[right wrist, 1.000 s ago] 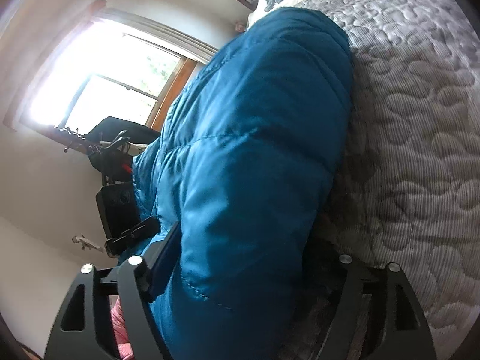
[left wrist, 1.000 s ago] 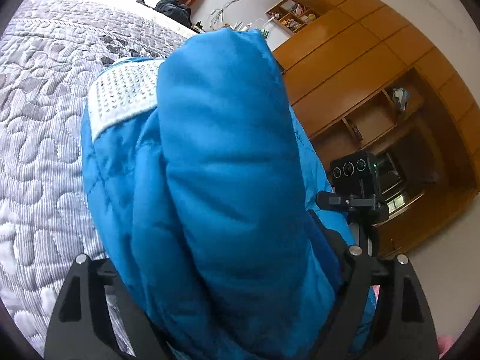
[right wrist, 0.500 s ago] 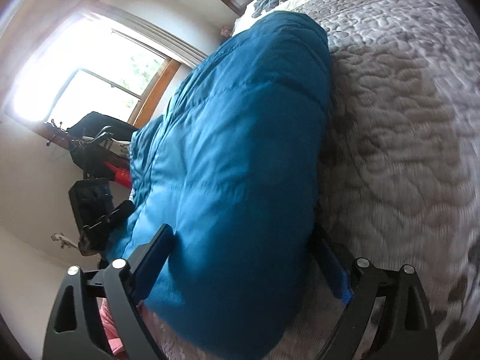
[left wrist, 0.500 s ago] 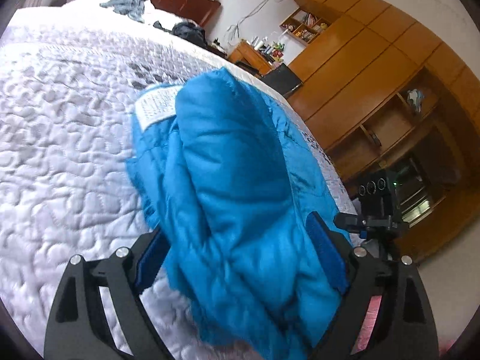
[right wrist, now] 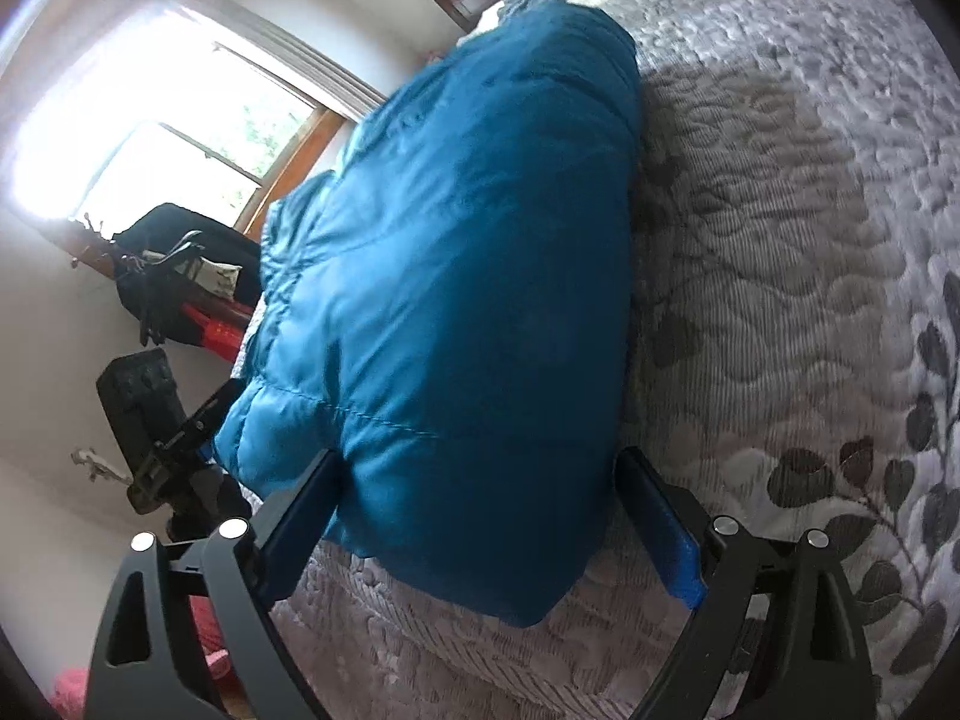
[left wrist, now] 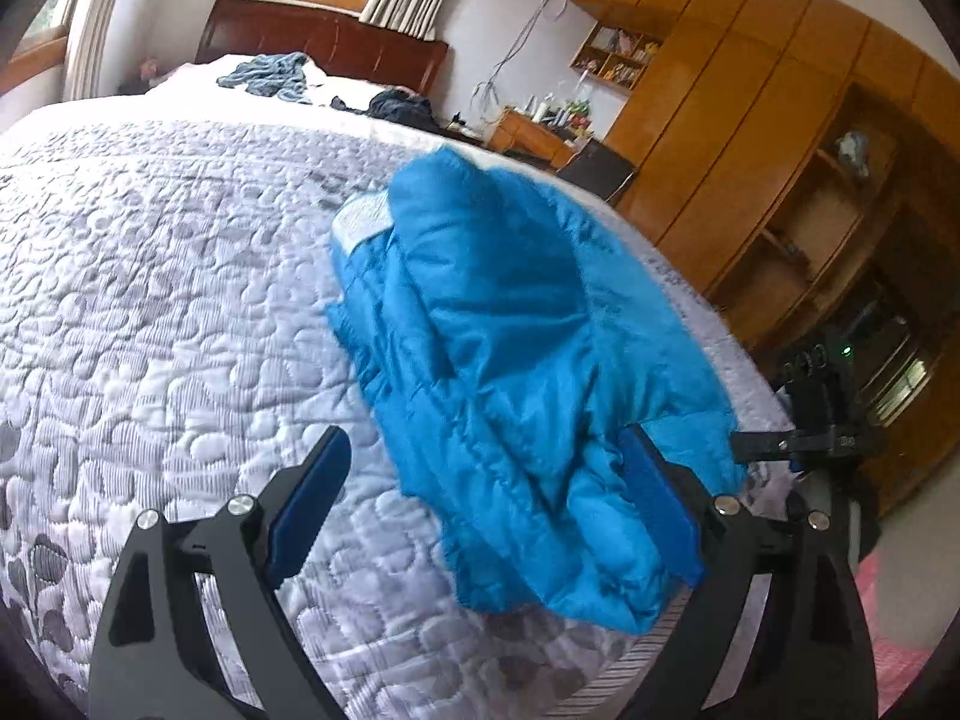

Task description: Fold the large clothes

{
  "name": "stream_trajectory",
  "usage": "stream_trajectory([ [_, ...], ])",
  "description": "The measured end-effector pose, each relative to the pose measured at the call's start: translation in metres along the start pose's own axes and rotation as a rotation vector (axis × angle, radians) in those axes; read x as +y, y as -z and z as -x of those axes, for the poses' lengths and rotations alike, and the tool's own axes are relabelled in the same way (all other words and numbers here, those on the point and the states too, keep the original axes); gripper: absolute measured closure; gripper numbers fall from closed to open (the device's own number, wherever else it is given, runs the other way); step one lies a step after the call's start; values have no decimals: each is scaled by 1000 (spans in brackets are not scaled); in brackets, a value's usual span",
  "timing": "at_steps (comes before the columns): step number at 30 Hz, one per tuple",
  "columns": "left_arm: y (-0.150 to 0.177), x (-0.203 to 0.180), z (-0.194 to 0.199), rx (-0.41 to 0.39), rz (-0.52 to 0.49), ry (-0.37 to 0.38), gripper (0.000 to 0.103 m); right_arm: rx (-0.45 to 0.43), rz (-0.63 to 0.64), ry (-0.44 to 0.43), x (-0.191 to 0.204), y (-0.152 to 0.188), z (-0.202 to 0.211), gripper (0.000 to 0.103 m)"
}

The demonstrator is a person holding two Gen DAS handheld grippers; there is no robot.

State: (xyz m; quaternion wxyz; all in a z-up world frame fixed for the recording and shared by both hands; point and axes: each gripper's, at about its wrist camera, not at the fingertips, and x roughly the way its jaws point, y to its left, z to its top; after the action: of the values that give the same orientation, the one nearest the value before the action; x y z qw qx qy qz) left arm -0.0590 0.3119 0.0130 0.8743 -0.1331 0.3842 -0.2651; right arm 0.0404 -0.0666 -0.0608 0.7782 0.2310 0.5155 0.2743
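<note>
A bright blue puffy jacket (left wrist: 510,348) lies folded in a thick bundle on the grey quilted bed (left wrist: 150,300), near its right edge. A white mesh lining patch (left wrist: 360,219) shows at its far left corner. My left gripper (left wrist: 483,438) is open, and the bundle's near end lies loose between its wide jaws, brushing the right finger (left wrist: 657,501). In the right wrist view the same jacket (right wrist: 468,240) fills the middle. My right gripper (right wrist: 480,462) is open too, with the bundle's near end between its fingers and not pinched.
Loose clothes (left wrist: 270,75) lie by the dark headboard (left wrist: 324,39) at the far end. Wooden wardrobes and shelves (left wrist: 750,150) stand right of the bed. A bright window (right wrist: 180,138) and a black bag (right wrist: 180,264) lie beyond the bed's other side. The other gripper (left wrist: 822,420) hangs off the bed edge.
Both grippers, shut on the jacket a second ago, have opened and drawn back. The bundle has dropped onto the quilt and looks smaller and farther off.
</note>
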Motion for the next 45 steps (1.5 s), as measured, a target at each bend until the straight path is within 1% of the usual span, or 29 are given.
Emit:
stream_trajectory([
  [3,7,-6,-9,20,-19,-27,12,-1,11,32,1,3,-8,8],
  [6,11,-3,-13,35,-11,-34,12,-2,6,39,0,6,-12,6],
  [8,12,-1,-12,40,2,-33,11,-9,4,42,6,10,-16,6],
  [11,12,-2,-6,46,31,-35,11,-43,31,72,15,12,-11,5],
  [13,11,-7,4,33,35,-56,11,-75,51,118,26,15,-3,4],
  [14,11,-11,9,26,31,-74,11,-85,58,140,29,14,0,4],
  [16,11,-17,16,22,22,-118,7,-95,67,206,41,19,7,4],
  [18,11,-26,25,12,12,-161,6,-105,76,253,48,22,11,4],
  [19,12,-30,30,5,9,-175,6,-118,87,288,54,25,13,4],
  [23,15,-42,44,-7,6,-212,4,-141,124,383,75,33,14,4],
  [26,19,-48,54,-14,4,-245,4,-164,142,424,82,40,17,4],
  [29,23,-58,63,-20,-10,-300,3,-181,161,473,89,49,22,4],
  [32,30,-69,70,-12,-27,-330,3,-212,184,517,96,52,27,4],
  [34,34,-77,72,-3,-47,-358,3,-221,193,534,101,56,28,4],
  [37,39,-86,76,-5,-65,-373,3,-225,194,525,106,61,29,4],
  [45,44,-95,83,-18,-69,-419,3,-244,194,553,113,68,37,4],
])
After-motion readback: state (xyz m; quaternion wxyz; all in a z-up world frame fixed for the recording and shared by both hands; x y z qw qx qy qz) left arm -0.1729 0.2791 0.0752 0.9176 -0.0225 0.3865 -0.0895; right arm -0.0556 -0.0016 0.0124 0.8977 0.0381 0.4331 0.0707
